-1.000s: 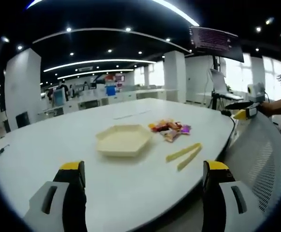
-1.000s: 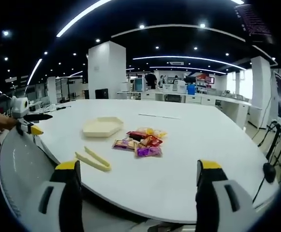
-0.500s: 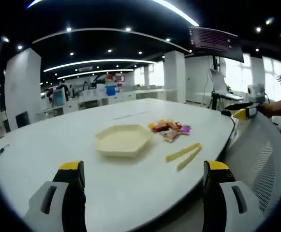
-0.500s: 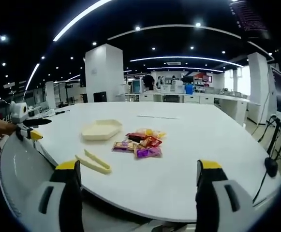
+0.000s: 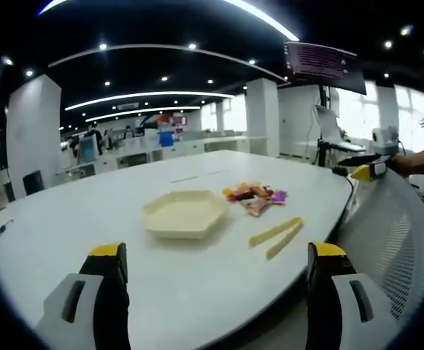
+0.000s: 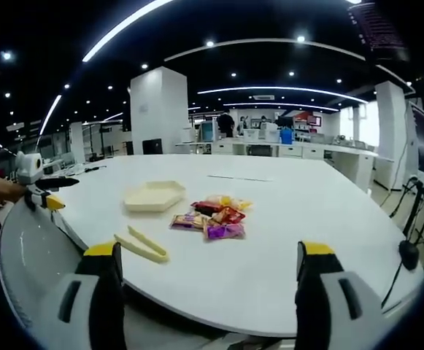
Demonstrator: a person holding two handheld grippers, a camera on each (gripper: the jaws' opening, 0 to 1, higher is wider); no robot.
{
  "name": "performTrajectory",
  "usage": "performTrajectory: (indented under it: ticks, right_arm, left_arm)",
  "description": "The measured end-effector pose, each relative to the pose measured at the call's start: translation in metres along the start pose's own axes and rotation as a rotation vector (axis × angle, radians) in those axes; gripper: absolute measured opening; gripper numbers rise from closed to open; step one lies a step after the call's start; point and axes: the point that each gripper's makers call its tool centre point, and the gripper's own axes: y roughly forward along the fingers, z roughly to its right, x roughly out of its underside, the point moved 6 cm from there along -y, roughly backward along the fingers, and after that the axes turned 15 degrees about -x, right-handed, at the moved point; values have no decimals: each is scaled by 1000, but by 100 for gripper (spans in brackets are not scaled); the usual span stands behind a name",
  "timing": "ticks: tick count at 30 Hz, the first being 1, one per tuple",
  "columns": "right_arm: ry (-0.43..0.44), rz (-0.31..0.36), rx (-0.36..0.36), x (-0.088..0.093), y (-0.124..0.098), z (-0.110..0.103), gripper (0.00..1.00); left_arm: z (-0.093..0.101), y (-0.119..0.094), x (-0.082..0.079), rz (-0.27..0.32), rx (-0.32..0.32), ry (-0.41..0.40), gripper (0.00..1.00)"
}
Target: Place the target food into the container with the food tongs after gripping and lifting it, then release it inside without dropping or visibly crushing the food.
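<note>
Pale yellow plastic food tongs (image 6: 140, 243) lie near the white table's (image 6: 284, 219) edge; cream hexagonal tray (image 6: 153, 195) beside wrapped snacks (image 6: 213, 214); left gripper (image 5: 212, 292) and right gripper (image 6: 208, 292) both gape, holding nothing.

On the bench (image 6: 284, 219) there are one hexagonal cream container (image 6: 153, 195), one pair of yellow food tongs (image 6: 140, 243) and a small heap of wrapped snack packets (image 6: 213, 214), about five or six; the overlap prevents an exact count.
</note>
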Motion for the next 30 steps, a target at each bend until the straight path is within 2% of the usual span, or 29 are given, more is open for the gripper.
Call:
performTrajectory:
  ticks: [11, 18, 22, 24, 30]
  right_arm:
    - [27, 20, -1, 2, -1, 3, 100]
    - [24, 20, -10, 3, -1, 6, 100]
    - [4, 4, -29, 1, 1, 6, 100]
    - [-16, -15, -41, 0, 2, 7, 100]
    - [-22, -17, -62, -2, 5, 15, 100]
  left_arm:
    - [2, 0, -1, 8, 12, 6, 97]
    - [5, 0, -2, 7, 40, 21, 92]
    - [11, 0, -2, -6, 107, 39, 87]
    - [16, 3, 1, -53, 174, 72, 78]
    - [33, 22, 5, -89, 314, 175, 62]
